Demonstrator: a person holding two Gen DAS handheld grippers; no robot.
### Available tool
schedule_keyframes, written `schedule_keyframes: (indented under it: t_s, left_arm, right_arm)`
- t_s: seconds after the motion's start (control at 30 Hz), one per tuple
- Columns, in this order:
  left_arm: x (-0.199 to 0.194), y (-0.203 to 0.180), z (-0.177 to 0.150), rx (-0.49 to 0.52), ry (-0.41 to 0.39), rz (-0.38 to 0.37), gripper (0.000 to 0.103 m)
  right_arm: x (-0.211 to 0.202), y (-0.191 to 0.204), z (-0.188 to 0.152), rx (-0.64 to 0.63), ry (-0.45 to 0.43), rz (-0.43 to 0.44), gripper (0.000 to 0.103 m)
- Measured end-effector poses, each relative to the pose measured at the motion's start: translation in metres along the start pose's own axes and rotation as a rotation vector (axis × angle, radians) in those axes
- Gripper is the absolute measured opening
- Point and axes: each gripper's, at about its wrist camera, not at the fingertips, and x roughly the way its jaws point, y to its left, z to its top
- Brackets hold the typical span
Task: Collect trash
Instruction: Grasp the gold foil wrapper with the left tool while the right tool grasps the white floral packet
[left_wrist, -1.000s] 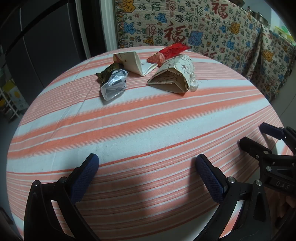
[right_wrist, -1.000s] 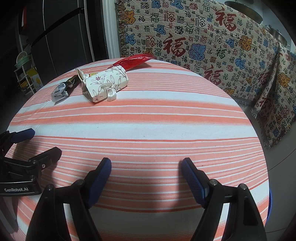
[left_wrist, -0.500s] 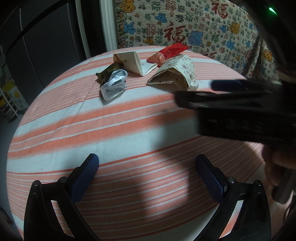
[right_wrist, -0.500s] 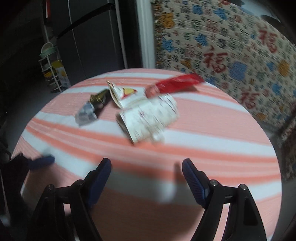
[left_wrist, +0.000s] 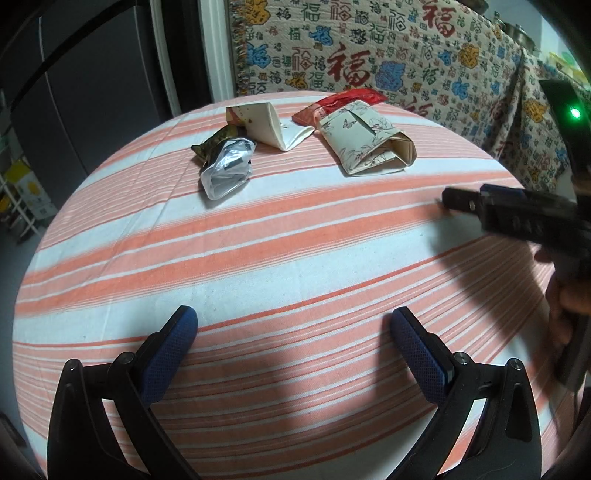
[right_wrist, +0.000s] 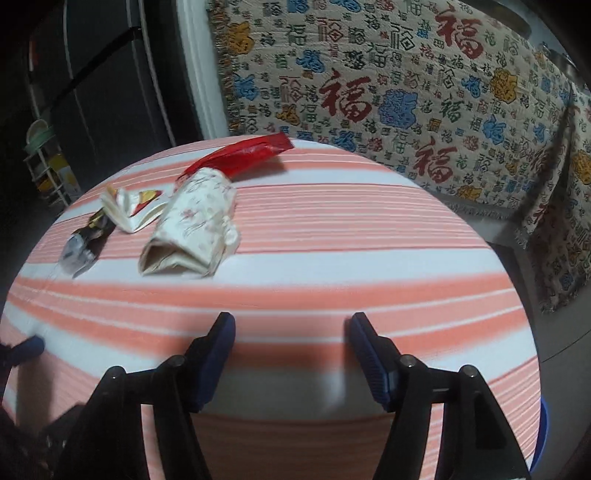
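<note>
Several pieces of trash lie at the far side of the round striped table (left_wrist: 295, 258): a floral paper carton (left_wrist: 365, 142) (right_wrist: 192, 229), a red wrapper (left_wrist: 343, 101) (right_wrist: 243, 155) behind it, a cream folded carton (left_wrist: 269, 125) (right_wrist: 129, 210), a clear plastic bag (left_wrist: 229, 171) (right_wrist: 75, 251) and a dark green-gold wrapper (left_wrist: 214, 142) (right_wrist: 98, 221). My left gripper (left_wrist: 293, 345) is open and empty over the near edge. My right gripper (right_wrist: 290, 354) is open and empty, hovering in front of the floral carton; it shows at the right of the left wrist view (left_wrist: 517, 214).
A patterned cloth with red characters (right_wrist: 388, 92) hangs behind the table. Dark cabinet doors (left_wrist: 92, 92) stand at the back left, with a small rack (right_wrist: 48, 173) beside them. The table edge drops off on the right (right_wrist: 524, 295).
My right gripper swung in over the table toward the trash pile, then drew back to the right. The floral carton now lies turned. My left gripper stayed put.
</note>
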Motion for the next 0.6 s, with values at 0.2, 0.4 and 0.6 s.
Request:
schedule_keyframes:
  t_s: [0.2, 0.4, 0.6]
  left_arm:
    - [-0.017, 0.031, 0.007, -0.077, -0.039, -0.049, 0.102]
    - [0.012, 0.047, 0.068, -0.139, -0.040, -0.067, 0.102]
    - [0.048, 0.058, 0.096, -0.175, -0.030, -0.044, 0.099]
  right_arm:
    - [-0.001, 0.025, -0.008, -0.095, 0.013, 0.003, 0.085]
    - [-0.002, 0.021, -0.010, -0.102, 0.020, 0.034, 0.092]
    - [-0.011, 0.008, 0.003, 0.024, -0.041, 0.178, 0.092]
